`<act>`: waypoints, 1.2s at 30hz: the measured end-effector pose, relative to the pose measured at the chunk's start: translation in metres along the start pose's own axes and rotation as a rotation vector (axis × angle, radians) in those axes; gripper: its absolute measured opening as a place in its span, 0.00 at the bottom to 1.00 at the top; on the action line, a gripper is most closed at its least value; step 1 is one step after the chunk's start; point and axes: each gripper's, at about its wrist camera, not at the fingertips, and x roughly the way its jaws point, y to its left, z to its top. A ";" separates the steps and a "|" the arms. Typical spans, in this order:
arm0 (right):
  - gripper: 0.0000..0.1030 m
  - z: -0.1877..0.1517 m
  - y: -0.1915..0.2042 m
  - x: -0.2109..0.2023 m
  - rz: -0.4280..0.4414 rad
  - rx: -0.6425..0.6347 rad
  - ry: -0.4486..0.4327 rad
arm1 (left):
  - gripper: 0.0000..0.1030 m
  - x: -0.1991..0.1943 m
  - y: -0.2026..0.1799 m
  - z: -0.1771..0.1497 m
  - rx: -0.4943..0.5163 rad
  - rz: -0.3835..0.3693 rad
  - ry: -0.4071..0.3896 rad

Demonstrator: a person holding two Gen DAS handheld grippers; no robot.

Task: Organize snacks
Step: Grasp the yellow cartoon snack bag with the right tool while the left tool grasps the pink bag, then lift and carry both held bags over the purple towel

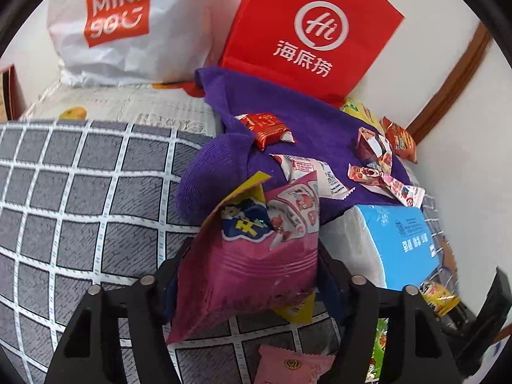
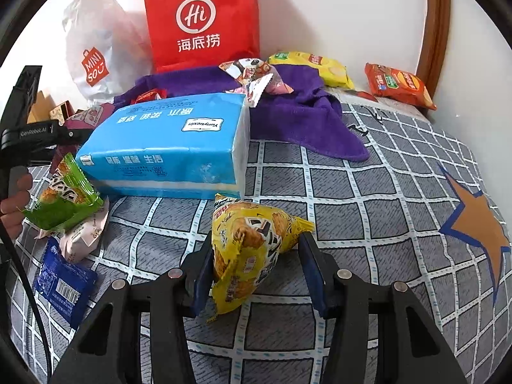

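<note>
Snacks lie scattered over a bed with a grey checked cover [image 2: 336,192], some on a purple towel [image 2: 304,118], some beside a blue pack of tissues [image 2: 166,147]. The left gripper [image 1: 252,275] grasps a pink snack bag [image 1: 252,256], its jaws pressed against the bag's sides, with a small dark blue and yellow packet caught against the bag's top edge. The right gripper [image 2: 256,265] grasps a yellow snack bag [image 2: 249,249]; the jaws pinch it across its puffed middle and the wrapper creases under them.

Both bags look light, soft and air-filled, with slick foil that could slide out of a loose hold. The contents are probably brittle, so a hard squeeze may crush them. A flat sealed edge, or the middle with only gentle pressure, seems the safest place to hold. A green packet [image 2: 64,198] and a blue packet [image 2: 64,281] lie at the left, near the person's hand [image 2: 14,198] on the other tool, and would likely handle the same way.
</note>
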 end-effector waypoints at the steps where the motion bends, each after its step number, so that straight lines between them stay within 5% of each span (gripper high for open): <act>1: 0.48 0.000 -0.001 0.000 0.002 0.003 0.000 | 0.63 0.000 -0.003 0.000 0.014 0.017 -0.002; 15: 0.48 -0.002 -0.006 -0.015 0.045 0.066 -0.003 | 0.58 -0.031 0.003 0.006 -0.008 0.042 -0.051; 21: 0.47 0.004 -0.003 -0.051 0.056 0.068 -0.059 | 0.58 -0.052 -0.018 -0.002 0.036 0.054 0.002; 36: 0.47 0.024 0.012 -0.098 0.093 0.053 -0.141 | 0.58 -0.101 -0.073 -0.044 0.120 -0.062 0.011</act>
